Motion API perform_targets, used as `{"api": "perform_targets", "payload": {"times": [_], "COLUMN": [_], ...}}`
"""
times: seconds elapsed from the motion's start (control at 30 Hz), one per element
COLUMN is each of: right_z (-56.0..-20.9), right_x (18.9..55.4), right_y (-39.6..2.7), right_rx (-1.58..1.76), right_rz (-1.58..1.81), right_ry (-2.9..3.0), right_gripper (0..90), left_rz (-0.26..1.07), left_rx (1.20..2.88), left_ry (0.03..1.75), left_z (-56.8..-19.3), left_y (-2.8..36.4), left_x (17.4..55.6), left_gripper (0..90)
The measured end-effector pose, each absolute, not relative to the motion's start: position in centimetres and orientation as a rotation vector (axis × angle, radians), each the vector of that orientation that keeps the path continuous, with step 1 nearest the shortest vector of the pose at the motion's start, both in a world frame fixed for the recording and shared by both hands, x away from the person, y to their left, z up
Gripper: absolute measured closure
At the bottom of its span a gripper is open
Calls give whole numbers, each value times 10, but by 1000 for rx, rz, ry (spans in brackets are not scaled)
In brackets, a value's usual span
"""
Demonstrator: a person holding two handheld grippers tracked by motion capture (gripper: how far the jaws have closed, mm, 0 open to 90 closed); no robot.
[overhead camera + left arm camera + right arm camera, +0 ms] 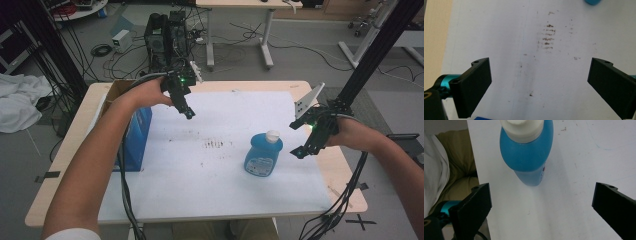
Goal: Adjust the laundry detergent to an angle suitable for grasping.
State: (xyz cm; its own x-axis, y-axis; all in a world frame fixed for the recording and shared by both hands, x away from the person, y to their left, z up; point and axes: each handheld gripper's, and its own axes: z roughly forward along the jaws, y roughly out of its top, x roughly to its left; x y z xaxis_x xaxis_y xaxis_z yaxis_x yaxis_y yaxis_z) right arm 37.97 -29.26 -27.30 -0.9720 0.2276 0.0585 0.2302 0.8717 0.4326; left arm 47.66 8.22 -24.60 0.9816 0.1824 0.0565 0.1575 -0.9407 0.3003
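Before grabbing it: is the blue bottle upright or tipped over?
Upright: the blue bottle stands on its base on the white mat, white cap on top.

Black tongs (pixel 188 113) with teal fittings, trailing black cables

The blue bottle (pixel 263 154) stands upright on the white sheet (pixel 200 185) covering the counter, right of the sheet's middle and clear of its edges. It is a flattened, rounded shape filled with blue liquid (a printed label on its front), closed by a white cap (pixel 272 135).
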Motion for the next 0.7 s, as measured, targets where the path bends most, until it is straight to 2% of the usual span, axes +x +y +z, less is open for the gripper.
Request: {"api": "perform_targets", "payload": {"times": [0.7], "right_z": [-282], "right_x": [371], "right_y": [-298], "right_rx": [-399], "right_rz": [-815], "right_ry": [-3025], "right_gripper": [15], "left_rz": [158], "left_rx": [2818], "left_ry": [242], "left_z": [-241], "left_y": [82], "left_x": [466], "left_gripper": [52]}}
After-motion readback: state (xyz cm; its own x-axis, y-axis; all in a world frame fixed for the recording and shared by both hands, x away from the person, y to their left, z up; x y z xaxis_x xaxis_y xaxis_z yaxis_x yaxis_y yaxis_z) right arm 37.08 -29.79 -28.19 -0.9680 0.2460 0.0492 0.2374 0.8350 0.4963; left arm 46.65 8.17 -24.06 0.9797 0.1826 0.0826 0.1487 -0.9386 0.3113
